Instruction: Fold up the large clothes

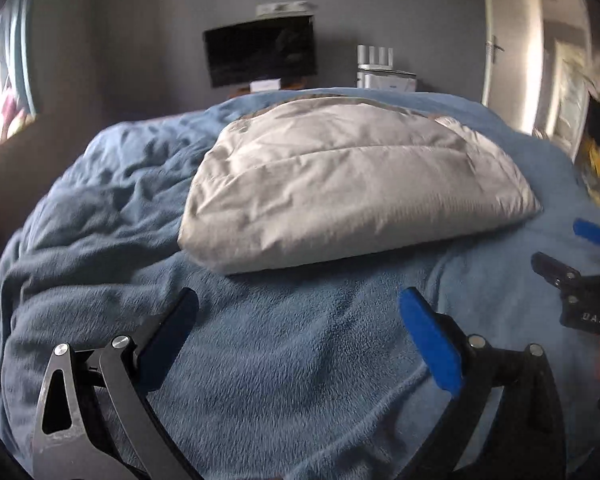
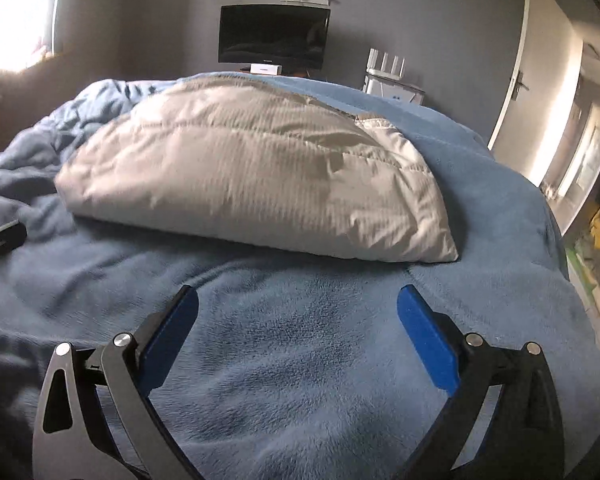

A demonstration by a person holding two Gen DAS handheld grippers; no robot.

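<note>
On the blue fleece bed [image 2: 300, 360], just ahead of your left tongs [image 1: 300, 320] and right tongs [image 2: 298, 316], both spread wide and empty, sits the folded grey puffy duvet [image 2: 252, 176], so expect light, squishy, slippery bulk; pinch a near corner seam.

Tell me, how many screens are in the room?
1. The dark screen stands against the grey wall beyond the bed, behind the folded grey quilt. Others may be hidden out of view.
</note>
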